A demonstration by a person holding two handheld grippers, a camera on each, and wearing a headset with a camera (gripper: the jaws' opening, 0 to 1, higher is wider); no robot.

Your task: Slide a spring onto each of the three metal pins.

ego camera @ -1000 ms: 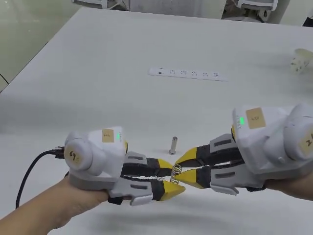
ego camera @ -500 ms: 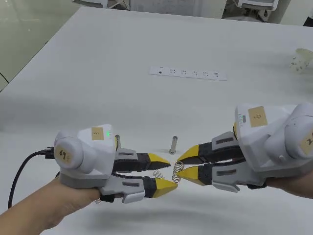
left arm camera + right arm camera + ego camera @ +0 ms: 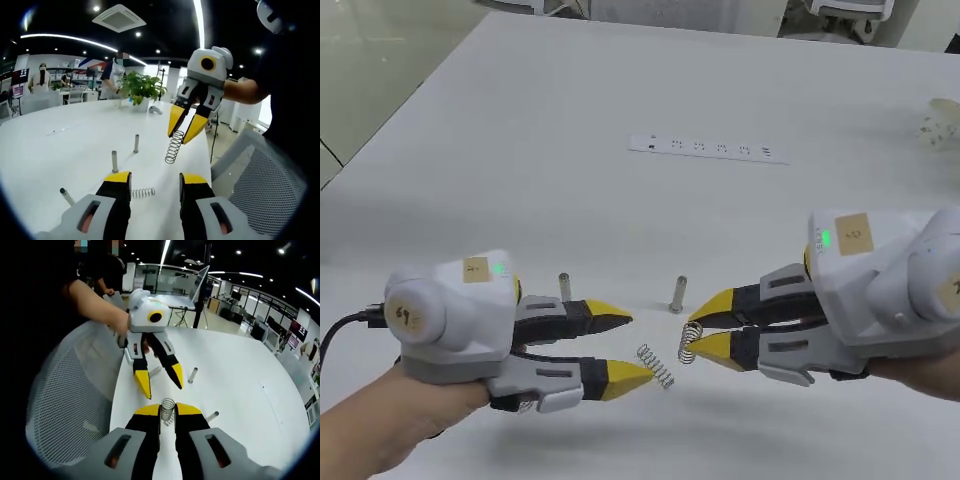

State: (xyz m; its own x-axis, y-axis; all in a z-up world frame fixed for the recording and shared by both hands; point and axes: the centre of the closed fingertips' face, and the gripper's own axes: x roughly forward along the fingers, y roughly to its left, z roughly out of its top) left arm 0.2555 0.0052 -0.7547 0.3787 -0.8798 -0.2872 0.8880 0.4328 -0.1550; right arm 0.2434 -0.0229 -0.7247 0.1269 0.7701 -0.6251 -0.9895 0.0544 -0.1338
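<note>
While the pins (image 3: 680,294) are all bare, the right gripper (image 3: 692,338) pinches a spring (image 3: 687,346) in its fingers, the left gripper (image 3: 641,346) has fingers spread, and a second spring (image 3: 656,365) lies on the counter (image 3: 620,200) between them.

A white table (image 3: 520,150) stretched far ahead of the left gripper (image 3: 155,176), and a white power strip (image 3: 707,149) lay well off to that gripper's left. A potted plant (image 3: 141,87) stood at the table's far end. Overhead, a square ceiling vent (image 3: 119,18) sat among long strip lights (image 3: 199,20) and small downlights. A grey mesh chair (image 3: 260,180) stood just right of the gripper. Pale glossy floor (image 3: 360,70) lay beyond the table edge.
</note>
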